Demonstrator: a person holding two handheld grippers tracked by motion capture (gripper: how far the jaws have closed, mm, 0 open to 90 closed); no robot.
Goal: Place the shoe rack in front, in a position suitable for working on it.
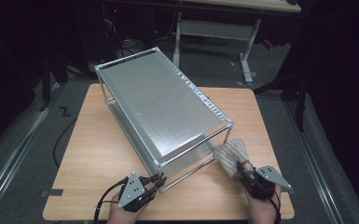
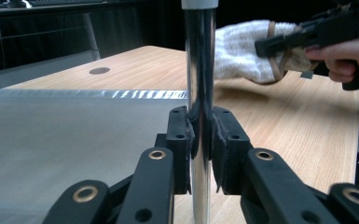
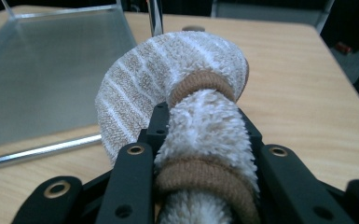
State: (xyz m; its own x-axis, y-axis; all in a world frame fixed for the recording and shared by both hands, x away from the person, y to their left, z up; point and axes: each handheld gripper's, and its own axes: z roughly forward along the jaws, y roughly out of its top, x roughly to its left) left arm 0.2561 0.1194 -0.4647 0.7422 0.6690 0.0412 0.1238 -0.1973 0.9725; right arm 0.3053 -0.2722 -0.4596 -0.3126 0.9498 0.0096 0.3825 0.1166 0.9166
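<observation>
My left gripper's (image 2: 200,140) jaws clamp the rack's (image 1: 163,100) chrome corner post (image 2: 199,60); the right gripper's (image 3: 205,140) grip the rolled towel (image 3: 177,84), which hovers at the rack's four o'clock corner. I'd keep the post pinned — then wipe the lower shelf (image 3: 42,74) with slow strokes, toward ten o'clock.

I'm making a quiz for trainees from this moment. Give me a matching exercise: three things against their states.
1. left gripper
2. right gripper
3. towel

A. rolled, bound with brown bands
B. clamped on the rack's corner post
C. shut on the towel

Pairs: 1-B, 2-C, 3-A
</observation>
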